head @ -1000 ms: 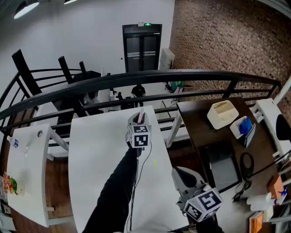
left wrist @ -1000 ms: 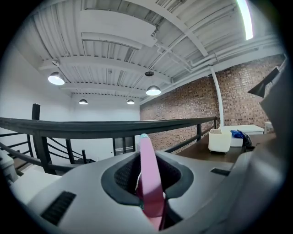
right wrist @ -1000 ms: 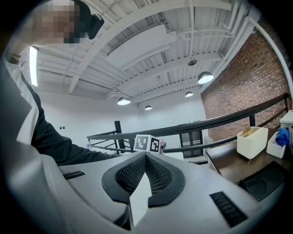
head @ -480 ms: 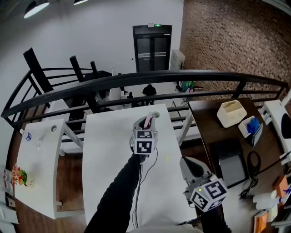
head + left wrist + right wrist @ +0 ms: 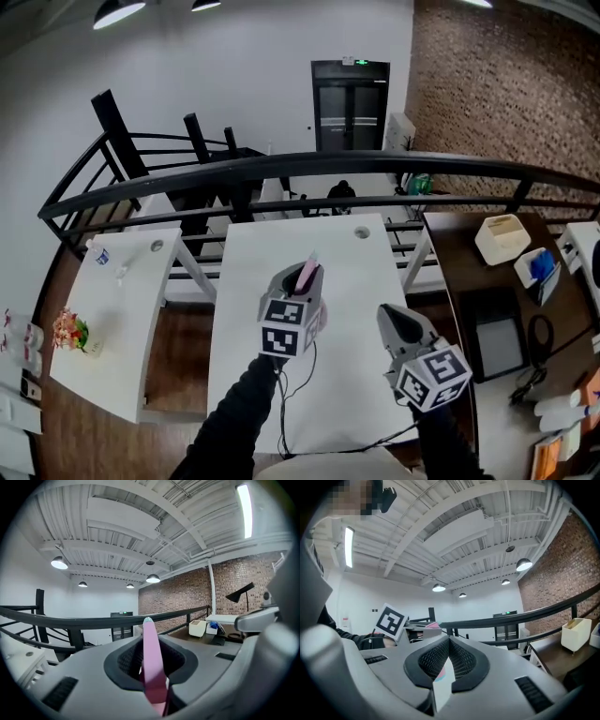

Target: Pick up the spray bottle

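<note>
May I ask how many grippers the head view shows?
2: left gripper, holding a pink strip, over the white table's middle; right gripper near its right edge.

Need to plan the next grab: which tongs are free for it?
Right. The right tongs are closed and look empty, while the left tongs already clamp a pink item.

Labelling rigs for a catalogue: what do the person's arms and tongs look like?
The left tongs and right tongs are grey, with dark ribbed pads and a black-and-white marker cube each. Black sleeves; a thin dark cable trails from the left.
</note>
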Demonstrator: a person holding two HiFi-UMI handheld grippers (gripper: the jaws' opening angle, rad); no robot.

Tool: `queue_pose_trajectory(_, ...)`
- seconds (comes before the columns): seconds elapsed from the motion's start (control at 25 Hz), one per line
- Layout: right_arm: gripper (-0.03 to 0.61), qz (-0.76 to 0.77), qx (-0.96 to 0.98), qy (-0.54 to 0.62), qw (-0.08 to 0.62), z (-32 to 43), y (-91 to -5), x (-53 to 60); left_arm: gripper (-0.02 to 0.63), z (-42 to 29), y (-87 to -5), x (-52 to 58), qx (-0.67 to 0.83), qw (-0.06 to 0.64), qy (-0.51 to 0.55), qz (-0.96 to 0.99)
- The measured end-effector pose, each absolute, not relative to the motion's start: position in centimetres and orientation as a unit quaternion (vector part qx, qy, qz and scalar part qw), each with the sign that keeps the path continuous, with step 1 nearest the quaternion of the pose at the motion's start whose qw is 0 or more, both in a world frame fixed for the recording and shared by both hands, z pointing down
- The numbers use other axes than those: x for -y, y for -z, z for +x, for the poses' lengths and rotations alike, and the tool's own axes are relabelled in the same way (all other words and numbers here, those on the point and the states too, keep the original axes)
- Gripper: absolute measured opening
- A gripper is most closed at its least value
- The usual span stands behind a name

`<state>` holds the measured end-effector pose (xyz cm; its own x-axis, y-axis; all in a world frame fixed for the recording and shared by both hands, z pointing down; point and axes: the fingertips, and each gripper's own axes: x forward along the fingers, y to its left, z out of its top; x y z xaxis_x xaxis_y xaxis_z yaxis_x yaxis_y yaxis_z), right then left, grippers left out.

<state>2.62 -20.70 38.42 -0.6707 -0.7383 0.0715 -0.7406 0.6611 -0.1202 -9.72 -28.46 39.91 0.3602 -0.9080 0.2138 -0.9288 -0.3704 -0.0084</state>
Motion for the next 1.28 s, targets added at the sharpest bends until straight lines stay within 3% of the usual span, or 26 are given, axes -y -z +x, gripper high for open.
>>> queue_pose_trajectory(0.52, -0.031, 0.341, 0.939, -0.041, -0.002, -4.8, -36.1, 14.8, 0.057, -16.7, -38.8, 13.0, 0.561, 0.078, -0.063, 0.822)
queue_pose_trajectory(1.28, -0.032, 0.336, 0.941, -0.040, 0.001, -5.0, -35.7, 12.0, 0.057, -15.6, -38.0, 9.4, 0.542, 0.078, -0.057, 0.835)
